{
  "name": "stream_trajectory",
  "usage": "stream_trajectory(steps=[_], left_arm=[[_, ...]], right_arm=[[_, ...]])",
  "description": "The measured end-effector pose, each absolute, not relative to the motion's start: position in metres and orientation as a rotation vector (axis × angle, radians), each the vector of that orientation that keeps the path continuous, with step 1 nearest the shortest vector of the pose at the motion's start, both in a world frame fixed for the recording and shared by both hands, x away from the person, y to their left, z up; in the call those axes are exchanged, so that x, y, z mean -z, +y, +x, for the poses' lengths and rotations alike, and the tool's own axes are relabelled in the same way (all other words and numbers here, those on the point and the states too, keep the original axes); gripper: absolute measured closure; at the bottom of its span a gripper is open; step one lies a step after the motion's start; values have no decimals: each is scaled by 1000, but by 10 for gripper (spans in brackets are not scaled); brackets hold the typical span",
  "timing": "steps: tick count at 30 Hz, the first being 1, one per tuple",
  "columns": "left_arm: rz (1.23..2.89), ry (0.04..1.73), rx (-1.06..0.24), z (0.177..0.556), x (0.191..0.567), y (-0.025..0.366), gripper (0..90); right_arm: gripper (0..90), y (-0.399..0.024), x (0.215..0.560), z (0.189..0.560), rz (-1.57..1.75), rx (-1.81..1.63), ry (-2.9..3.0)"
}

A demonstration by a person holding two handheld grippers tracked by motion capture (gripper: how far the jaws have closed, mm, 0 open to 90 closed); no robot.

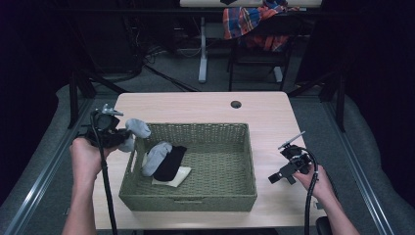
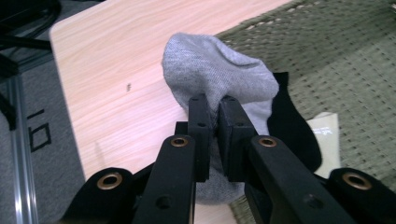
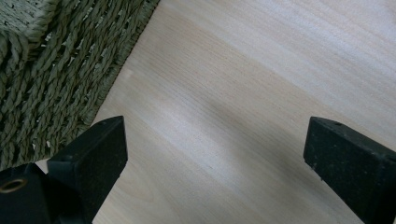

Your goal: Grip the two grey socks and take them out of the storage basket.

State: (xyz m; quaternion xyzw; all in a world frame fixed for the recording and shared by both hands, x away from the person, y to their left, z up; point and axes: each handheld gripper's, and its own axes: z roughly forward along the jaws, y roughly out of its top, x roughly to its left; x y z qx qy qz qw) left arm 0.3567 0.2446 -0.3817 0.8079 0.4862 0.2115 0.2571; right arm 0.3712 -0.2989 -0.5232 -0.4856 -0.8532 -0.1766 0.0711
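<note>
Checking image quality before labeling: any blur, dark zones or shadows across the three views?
High view: table evenly lit, surroundings nearly black, picture soft. Left gripper view: grey sock sharp in the shut left claw, the claw's near parts blurred, basket weave clear. Right gripper view: open right claw casts a soft diagonal shadow on the wood; no glare.

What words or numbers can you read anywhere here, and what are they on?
"10": dark marks on the grey floor beside the table, seen sideways in the left gripper view; the reading is unsure.
Small dark print on the cream card in the basket: too small to read.
Tiny dark mark on the table: too small to tell.
Nothing else carries readable text.
</note>
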Motion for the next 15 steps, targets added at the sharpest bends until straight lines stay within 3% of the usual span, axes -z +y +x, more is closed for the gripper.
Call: stream_trajectory(steps=[15], left_arm=[[2107, 1540, -607, 365, 407, 293, 848]], right_arm=[[60, -300, 524, 371, -1481, 549, -2550]])
